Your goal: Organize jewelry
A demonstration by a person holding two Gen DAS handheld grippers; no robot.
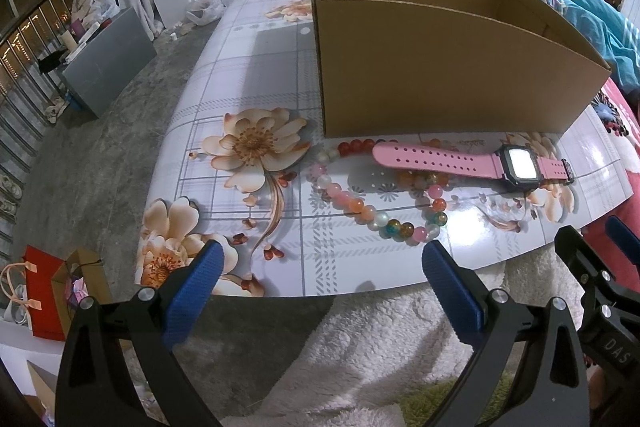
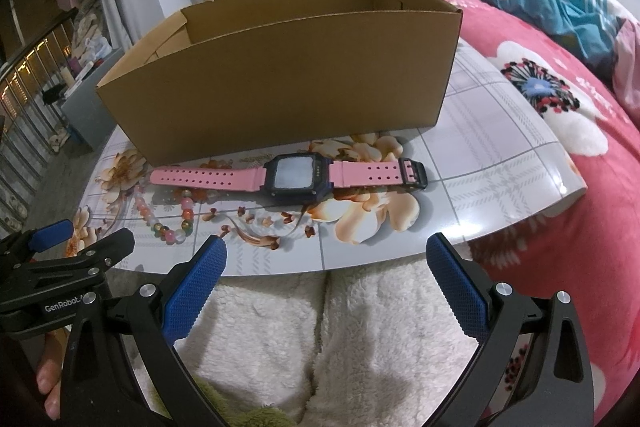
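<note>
- The bead bracelet (image 1: 376, 203) lies as a loose ring on the floral worktop (image 1: 248, 91), left of centre in the left wrist view; its round glassy beads are red, pink, white, orange and green, and its far side is tucked under the watch strap.
- The watch (image 2: 292, 173) lies flat, face up, its long axis running left to right across the middle of the right wrist view; the free holed pink strap points left, the black buckle end right. Its square dark case holds a pale screen.
- The cardboard box (image 2: 288, 75), plain brown and open-topped, stands just behind the watch and bracelet, its long side parallel to the watch.
- The glossy worktop carries printed peach flowers and a grey grid; a pink flowered bed cover (image 2: 560, 99) lies to its right.
- The left hand-held gripper (image 1: 320, 291) hangs wide open and empty before the worktop's near edge, over white fleecy fabric (image 1: 400, 339).
- The right hand-held gripper (image 2: 326, 287) is likewise spread wide, holding nothing; its blue pads (image 2: 192, 295) are ribbed.
</note>
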